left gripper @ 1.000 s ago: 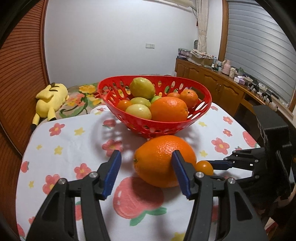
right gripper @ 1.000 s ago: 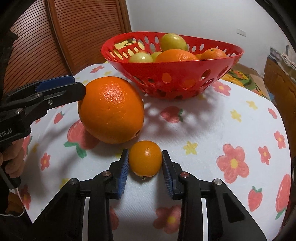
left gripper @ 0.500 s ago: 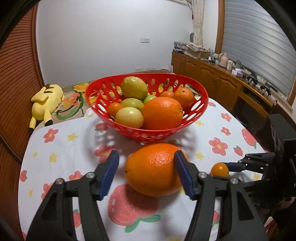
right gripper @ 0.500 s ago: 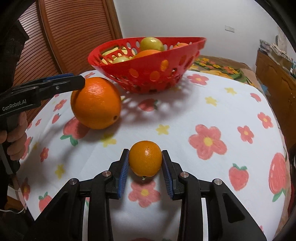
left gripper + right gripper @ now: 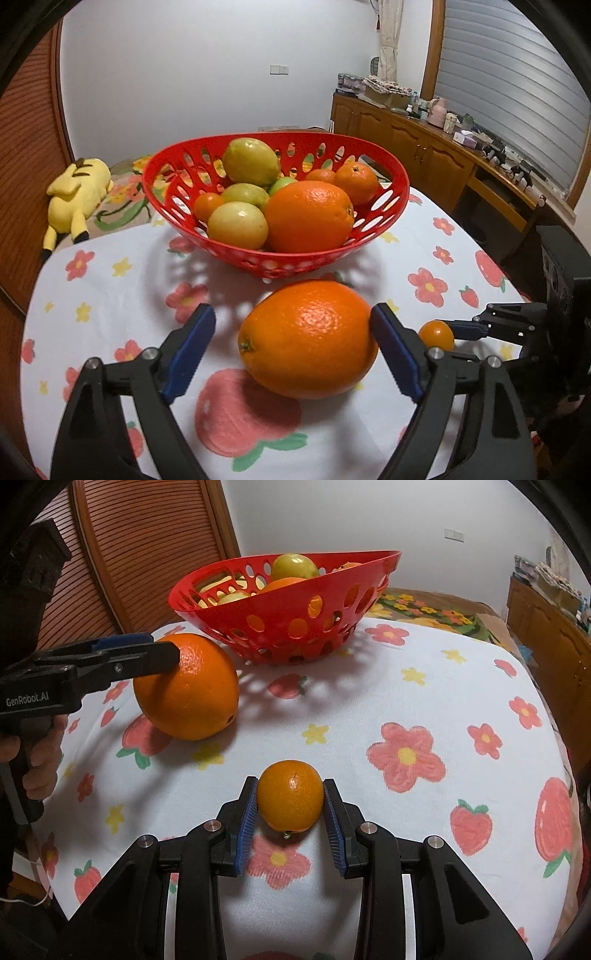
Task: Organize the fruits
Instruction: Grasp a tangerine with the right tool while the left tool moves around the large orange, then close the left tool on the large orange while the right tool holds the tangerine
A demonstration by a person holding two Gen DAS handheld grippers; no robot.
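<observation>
A large orange [image 5: 308, 338] lies on the flowered tablecloth between the fingers of my left gripper [image 5: 291, 338]. The jaws are open; the right pad touches the orange and the left pad stands clear of it. It also shows in the right wrist view [image 5: 188, 690]. My right gripper [image 5: 290, 801] is shut on a small orange [image 5: 290, 799], held just above the cloth; it also shows in the left wrist view [image 5: 436, 334]. A red perforated basket [image 5: 391, 192] behind holds several oranges and yellow-green fruits.
The round table with a white flower and strawberry cloth [image 5: 406, 709] drops off at its edges. A yellow plush toy [image 5: 75, 192] lies on a bed beyond the table. A wooden sideboard [image 5: 424, 147] with clutter runs along the right wall.
My right gripper has pulled back from the large orange and the basket with the small orange in it. My left gripper has shifted a little; the large orange stays between its open fingers.
</observation>
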